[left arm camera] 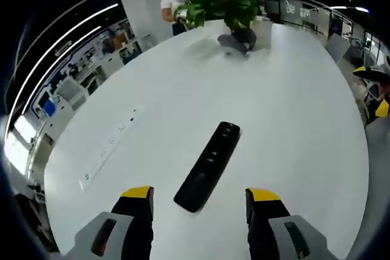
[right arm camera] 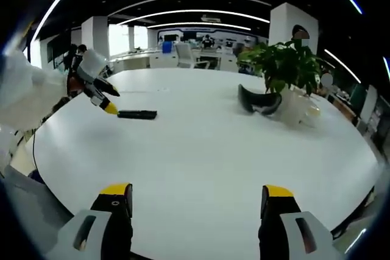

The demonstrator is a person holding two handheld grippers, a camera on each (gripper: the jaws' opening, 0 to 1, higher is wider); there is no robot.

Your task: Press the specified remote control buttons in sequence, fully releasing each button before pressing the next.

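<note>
A black remote control (left arm camera: 208, 165) lies flat on the white table (left arm camera: 286, 108), its near end between my left gripper's jaws. My left gripper (left arm camera: 200, 202) is open, its yellow-tipped jaws wide apart on either side of that end, not touching it. In the right gripper view the same remote (right arm camera: 137, 114) lies far off at the left, with the left gripper (right arm camera: 105, 98) hovering just beside it, held by a white-sleeved arm. My right gripper (right arm camera: 198, 199) is open over bare table (right arm camera: 201, 150), nothing between its jaws.
A potted green plant (left arm camera: 226, 5) (right arm camera: 283, 68) stands at the far side of the table with a dark curved object (left arm camera: 237, 42) (right arm camera: 259, 103) beside it. A flush power strip (left arm camera: 113, 144) runs along the left. A person (left arm camera: 173, 4) stands behind the table.
</note>
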